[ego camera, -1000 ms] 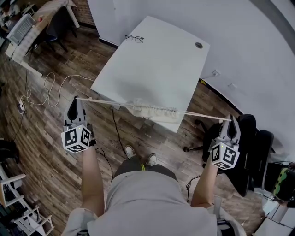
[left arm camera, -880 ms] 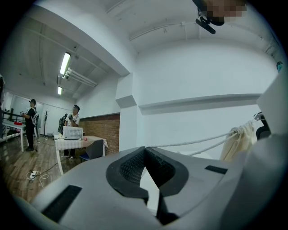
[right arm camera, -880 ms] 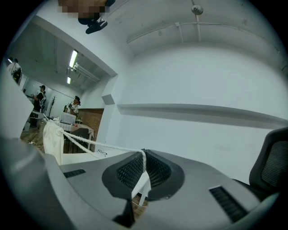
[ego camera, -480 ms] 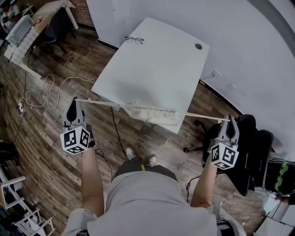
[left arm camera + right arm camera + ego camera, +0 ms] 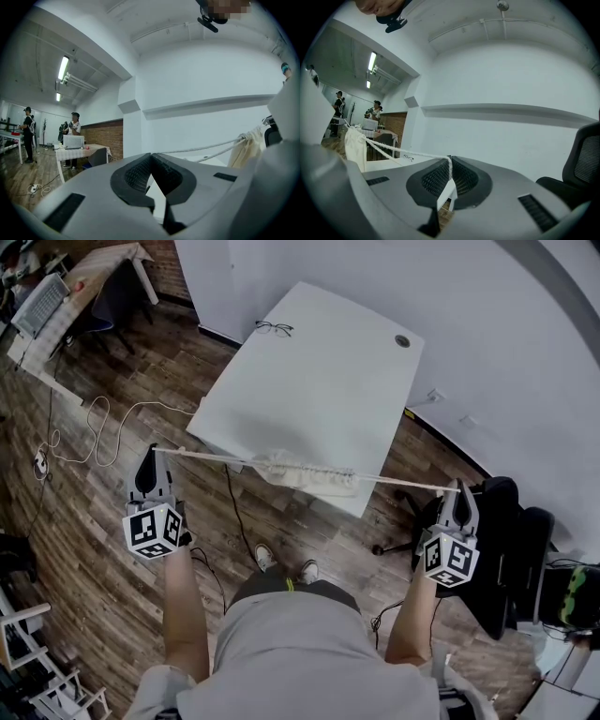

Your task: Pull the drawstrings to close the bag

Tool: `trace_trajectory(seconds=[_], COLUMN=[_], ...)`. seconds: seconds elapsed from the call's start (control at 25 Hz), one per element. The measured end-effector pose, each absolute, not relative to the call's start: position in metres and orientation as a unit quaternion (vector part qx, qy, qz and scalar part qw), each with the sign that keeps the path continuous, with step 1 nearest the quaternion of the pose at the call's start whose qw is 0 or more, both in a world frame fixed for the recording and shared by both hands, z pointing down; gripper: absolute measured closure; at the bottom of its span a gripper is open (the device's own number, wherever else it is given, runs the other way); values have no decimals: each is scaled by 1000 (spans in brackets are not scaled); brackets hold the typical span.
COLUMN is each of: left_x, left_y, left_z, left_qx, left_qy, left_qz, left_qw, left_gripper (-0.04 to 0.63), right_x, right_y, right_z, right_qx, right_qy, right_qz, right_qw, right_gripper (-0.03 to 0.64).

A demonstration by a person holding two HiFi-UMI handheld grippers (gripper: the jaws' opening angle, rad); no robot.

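Wood-plank floor runs under a white bench, bare but for a pair of glasses near its far edge. A cable loops on the floor to my left, and a dark office chair stands at my right.

Over the bench's near edge hangs the bag, strung in the air between both arms — whether it touches the top I cannot tell. My left tongs are pinched shut on one end of the drawstrings. My right tongs are shut on the other end, the cord caught between the pads. I hold them wide apart and level because opposite pull cinches the mouth. The cloth there looks tightly gathered and the cords run taut, so I judge the closing nearly done.
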State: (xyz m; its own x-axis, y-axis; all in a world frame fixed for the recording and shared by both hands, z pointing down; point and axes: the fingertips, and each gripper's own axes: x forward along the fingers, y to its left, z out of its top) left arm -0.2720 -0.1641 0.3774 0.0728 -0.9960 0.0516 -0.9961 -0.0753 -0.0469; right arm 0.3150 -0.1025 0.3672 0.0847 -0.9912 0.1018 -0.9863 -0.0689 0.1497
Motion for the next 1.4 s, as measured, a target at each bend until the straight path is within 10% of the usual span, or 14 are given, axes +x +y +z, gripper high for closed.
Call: trace_trajectory(seconds=[1.4], left_x=[-228], left_y=[-225], left_z=[364], left_qx=[802], left_qy=[-598], left_qz=[14], left_qw=[7], left_gripper=[578], right_x=[232], right_y=[-166], right_z=[351], right_qx=[686], right_qy=[-725], right_qz=[-14], right_qw=[68], right_gripper=[581])
